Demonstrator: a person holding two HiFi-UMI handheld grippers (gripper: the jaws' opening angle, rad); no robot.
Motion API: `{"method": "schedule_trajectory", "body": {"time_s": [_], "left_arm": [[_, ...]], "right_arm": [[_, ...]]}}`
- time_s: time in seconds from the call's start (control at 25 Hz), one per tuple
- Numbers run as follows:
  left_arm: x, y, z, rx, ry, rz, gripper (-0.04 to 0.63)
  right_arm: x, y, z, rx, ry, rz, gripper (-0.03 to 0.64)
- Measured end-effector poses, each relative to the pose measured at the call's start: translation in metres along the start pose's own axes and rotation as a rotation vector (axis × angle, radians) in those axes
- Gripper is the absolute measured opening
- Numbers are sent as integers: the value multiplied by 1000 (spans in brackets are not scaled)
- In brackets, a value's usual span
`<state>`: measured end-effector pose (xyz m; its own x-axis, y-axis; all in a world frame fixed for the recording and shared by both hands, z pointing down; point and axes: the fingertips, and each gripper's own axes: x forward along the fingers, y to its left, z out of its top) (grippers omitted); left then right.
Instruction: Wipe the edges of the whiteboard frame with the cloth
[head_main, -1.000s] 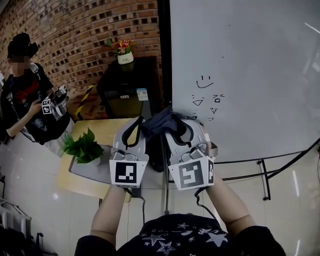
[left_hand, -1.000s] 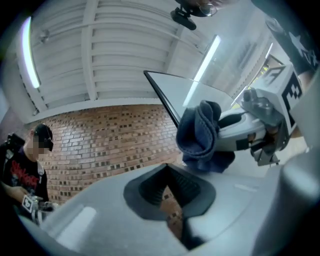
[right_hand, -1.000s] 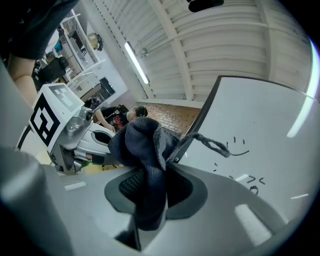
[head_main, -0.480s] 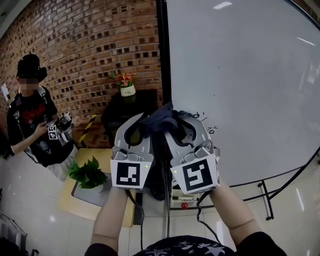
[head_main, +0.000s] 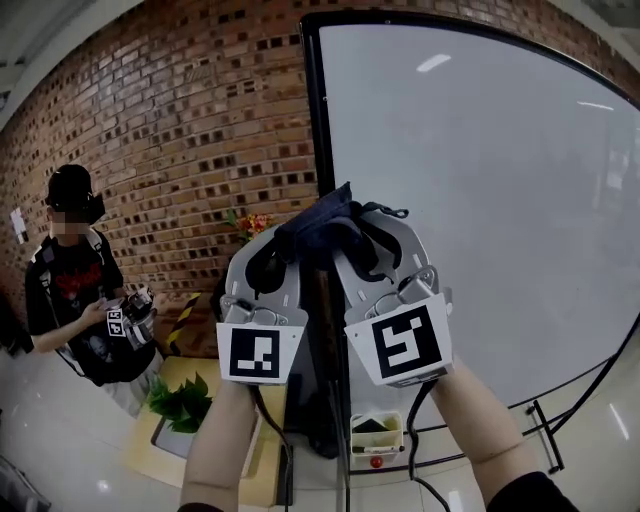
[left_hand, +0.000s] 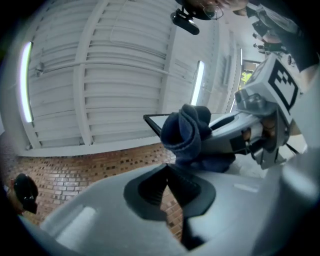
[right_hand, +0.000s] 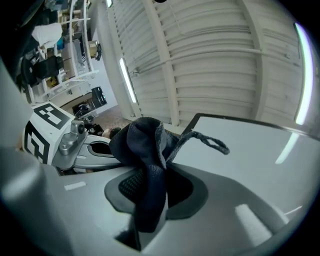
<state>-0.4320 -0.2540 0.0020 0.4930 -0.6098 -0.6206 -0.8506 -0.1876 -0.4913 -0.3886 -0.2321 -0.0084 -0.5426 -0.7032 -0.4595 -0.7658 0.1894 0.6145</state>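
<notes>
Your right gripper (right_hand: 150, 172) clamps the soft, limp cloth (right_hand: 142, 142), left gripper (left_hand: 167, 167) closed beside it; keep your hold deep in the bunch.

Cloth (head_main: 322, 226) was dark navy. Whiteboard (head_main: 480, 200) white, frame (head_main: 313, 130) black. Wall (head_main: 180, 140) red-brown brick pattern. Left gripper (head_main: 268, 262) and right gripper (head_main: 375, 242) light grey, cubes carried black-and-white square markers. Plant (head_main: 182, 405) green.
</notes>
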Motion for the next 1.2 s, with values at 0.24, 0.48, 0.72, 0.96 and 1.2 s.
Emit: {"method": "schedule_trajectory", "body": {"time_s": [0.24,0.48,0.72,0.96,1.2], "left_arm": [[25,14,15,53,-45,9,5],[47,24,33,55,-117,-2,5],[69,48,57,102,-164,37,5],[100,57,90,148,-244,40,5],[113,66,113,126,-293,44,5]], "right_arm": [[22,-35,35,-178,-25,-40,83],[43,-68,65,-237,-88,-93,83],[58,-96,98,-310,-136,-147,83],[75,-127,122,-295,-208,-174,82],[81,-145,138,-345,-215,-220,81]]}}
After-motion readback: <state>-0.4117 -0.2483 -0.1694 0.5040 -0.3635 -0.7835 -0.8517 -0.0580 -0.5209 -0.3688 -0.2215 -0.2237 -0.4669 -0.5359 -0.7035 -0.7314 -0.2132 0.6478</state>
